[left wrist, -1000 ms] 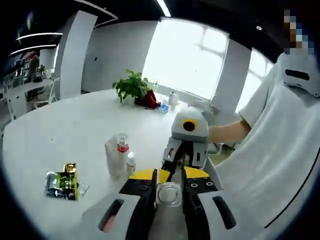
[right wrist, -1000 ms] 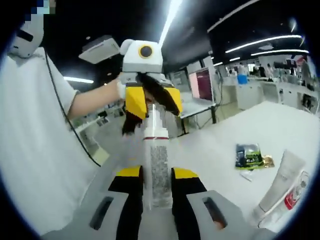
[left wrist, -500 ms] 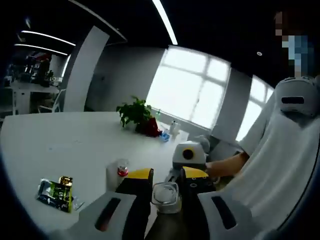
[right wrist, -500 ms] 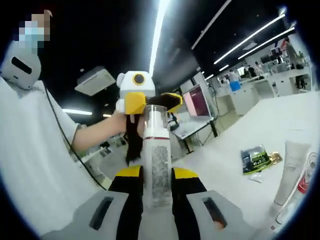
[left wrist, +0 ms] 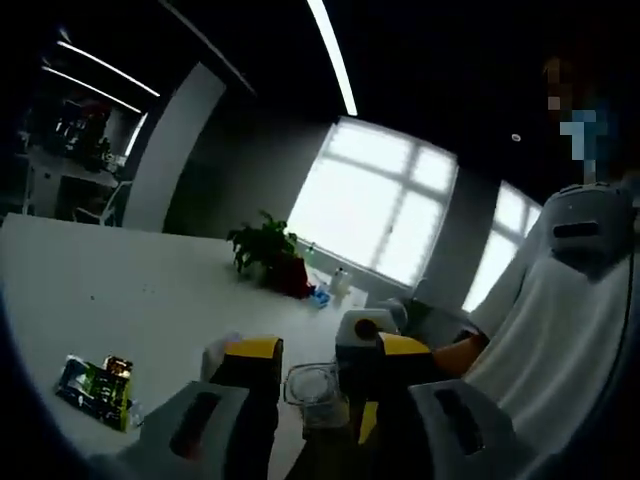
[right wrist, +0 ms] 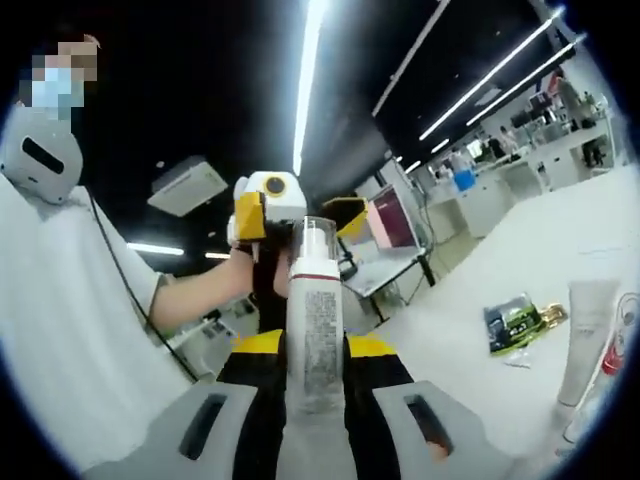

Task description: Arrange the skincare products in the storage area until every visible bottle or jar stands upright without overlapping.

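Right gripper (right wrist: 310, 362) is clamped on a tall white pump bottle (right wrist: 314, 335), held mid-body between the yellow-and-black jaws, clear cap end pointing away from the camera, raised off the worktop (right wrist: 560, 240).

Left gripper (left wrist: 318, 372): its jaws stand either side of that bottle's clear cap (left wrist: 309, 384) with a gap on both sides, so parted, not gripping. In the right gripper view it shows beyond the bottle top, yellow jaws splayed around the cap, held by a person's hand (right wrist: 240, 255).

On the worktop, seen from the right gripper view: a green foil sachet (right wrist: 514, 324) lying flat, with a white tube (right wrist: 583, 338) standing near it and, at the frame edge, a red-labelled bottle (right wrist: 620, 325) too cropped to tell more.

In the left gripper view the same sachet lies left of the jaws. A potted plant (left wrist: 262, 256) and small bottles (left wrist: 338, 282) sit at the far worktop edge by the window (left wrist: 375, 215).
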### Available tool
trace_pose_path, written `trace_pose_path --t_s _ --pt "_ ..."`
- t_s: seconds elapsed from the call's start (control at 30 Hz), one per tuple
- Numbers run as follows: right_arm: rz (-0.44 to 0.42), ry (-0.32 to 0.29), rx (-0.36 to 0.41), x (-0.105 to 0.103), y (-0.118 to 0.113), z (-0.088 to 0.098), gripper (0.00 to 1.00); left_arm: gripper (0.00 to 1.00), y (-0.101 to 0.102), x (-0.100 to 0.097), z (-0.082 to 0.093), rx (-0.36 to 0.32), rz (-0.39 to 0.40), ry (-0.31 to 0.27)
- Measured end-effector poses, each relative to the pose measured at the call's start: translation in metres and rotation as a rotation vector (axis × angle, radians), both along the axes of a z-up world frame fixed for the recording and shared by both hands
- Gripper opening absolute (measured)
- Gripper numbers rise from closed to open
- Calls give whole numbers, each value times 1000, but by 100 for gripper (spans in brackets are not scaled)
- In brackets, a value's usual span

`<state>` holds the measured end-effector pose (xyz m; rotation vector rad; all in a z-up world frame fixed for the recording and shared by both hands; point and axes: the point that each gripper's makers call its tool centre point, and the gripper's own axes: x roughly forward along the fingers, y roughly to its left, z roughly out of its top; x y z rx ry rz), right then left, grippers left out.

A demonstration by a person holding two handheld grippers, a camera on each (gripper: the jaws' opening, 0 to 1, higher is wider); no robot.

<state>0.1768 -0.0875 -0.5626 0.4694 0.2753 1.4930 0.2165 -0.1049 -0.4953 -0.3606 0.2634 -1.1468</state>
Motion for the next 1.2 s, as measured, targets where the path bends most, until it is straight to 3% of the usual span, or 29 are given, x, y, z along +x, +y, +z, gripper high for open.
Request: trace_pose_path --t_s 0.1,0.33,0.47,0.6,0.7,0.87,1.03,1.1,1.2 --pt "-13 25 47 5 -2 8 21 46 2 5 -2 2 17 7" --pt "-25 29 86 12 -5 17 21 43 0 5 -4 -34 12 23" --pt "-27 36 86 13 -5 16 21 38 -3 6 -4 -43 20 17" --pt "-43 40 75 15 -3 14 21 23 -2 10 -8 -23 64 -5" --pt "-48 36 74 16 -3 14 21 22 -2 11 -8 -14 84 -16" --pt "-57 21 54 18 -3 13 22 22 1 14 -11 -8 98 15" --pt "-111 -16 -15 28 -5 11 23 21 10 24 -14 -6 142 48" --pt "-150 -84 -90 32 -6 8 23 21 12 28 -17 15 168 69" --pt "-177 -199 -226 36 -5 0 23 21 11 32 -29 114 204 74"
